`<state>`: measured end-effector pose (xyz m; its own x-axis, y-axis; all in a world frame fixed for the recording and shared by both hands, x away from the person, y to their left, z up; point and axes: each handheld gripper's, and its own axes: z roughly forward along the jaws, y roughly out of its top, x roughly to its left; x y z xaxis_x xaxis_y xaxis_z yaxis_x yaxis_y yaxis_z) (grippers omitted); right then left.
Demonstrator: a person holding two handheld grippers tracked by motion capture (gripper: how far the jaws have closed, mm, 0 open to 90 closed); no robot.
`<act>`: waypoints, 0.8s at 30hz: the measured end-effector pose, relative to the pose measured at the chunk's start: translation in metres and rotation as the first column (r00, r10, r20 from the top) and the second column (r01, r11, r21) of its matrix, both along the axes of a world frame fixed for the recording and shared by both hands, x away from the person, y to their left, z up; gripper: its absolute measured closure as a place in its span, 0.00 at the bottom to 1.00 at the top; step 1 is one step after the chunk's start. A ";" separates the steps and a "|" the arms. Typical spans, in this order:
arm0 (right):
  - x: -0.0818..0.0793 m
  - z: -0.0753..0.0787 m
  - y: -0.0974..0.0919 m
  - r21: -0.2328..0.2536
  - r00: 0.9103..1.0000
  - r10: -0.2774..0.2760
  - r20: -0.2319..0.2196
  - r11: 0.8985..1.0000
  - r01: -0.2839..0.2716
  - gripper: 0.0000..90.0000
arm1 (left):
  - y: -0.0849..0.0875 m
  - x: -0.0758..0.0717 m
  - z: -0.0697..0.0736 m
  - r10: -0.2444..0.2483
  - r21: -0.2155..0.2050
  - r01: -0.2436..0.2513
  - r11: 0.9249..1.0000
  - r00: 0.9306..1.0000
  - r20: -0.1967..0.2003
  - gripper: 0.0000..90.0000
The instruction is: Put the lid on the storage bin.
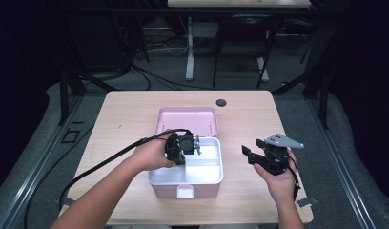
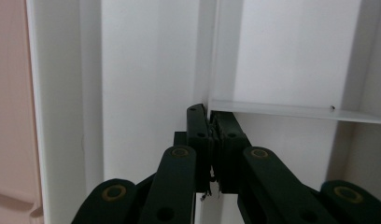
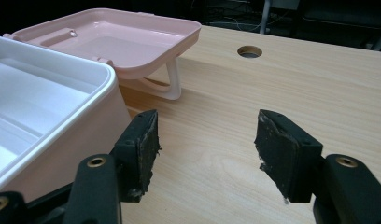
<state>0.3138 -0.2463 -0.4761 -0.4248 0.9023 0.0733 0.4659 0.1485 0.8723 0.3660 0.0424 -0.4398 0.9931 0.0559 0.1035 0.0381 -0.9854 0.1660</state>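
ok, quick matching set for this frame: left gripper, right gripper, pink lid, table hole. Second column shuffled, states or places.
Things:
1. left gripper
2. right gripper
3. pink lid
4. table hole

States or places:
A. open, over bare tabletop right of the box
B. far side of the table, past the lid
C. flipped open behind the white tray
D. shut, inside the tray at a divider

Pairs: 1-D, 2-A, 3-C, 4-B

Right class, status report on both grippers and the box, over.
Left gripper shut, down in the white tray. Right gripper open, over bare table. Box lid open. Nothing in the way.
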 end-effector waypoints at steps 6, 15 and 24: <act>0.002 0.000 0.005 -0.001 1.000 0.010 0.010 1.000 -0.010 0.43 | 0.003 -0.003 -0.001 0.018 -0.023 -0.017 1.000 0.999 0.026 0.95; 0.014 0.011 0.024 -0.005 0.996 0.065 0.058 0.998 -0.065 0.43 | 0.002 -0.007 -0.001 0.022 -0.017 -0.021 1.000 0.998 0.051 0.95; 0.044 0.013 0.039 -0.031 0.997 0.063 -0.035 0.997 -0.064 0.46 | 0.002 -0.009 -0.002 0.016 -0.019 -0.015 1.000 0.998 0.061 0.95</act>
<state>0.3582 -0.2074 -0.4630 -0.4787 0.8759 0.0603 0.4841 0.2060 0.8504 0.3573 0.0444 -0.4417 0.9838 0.0740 0.1630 0.0429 -0.9815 0.1865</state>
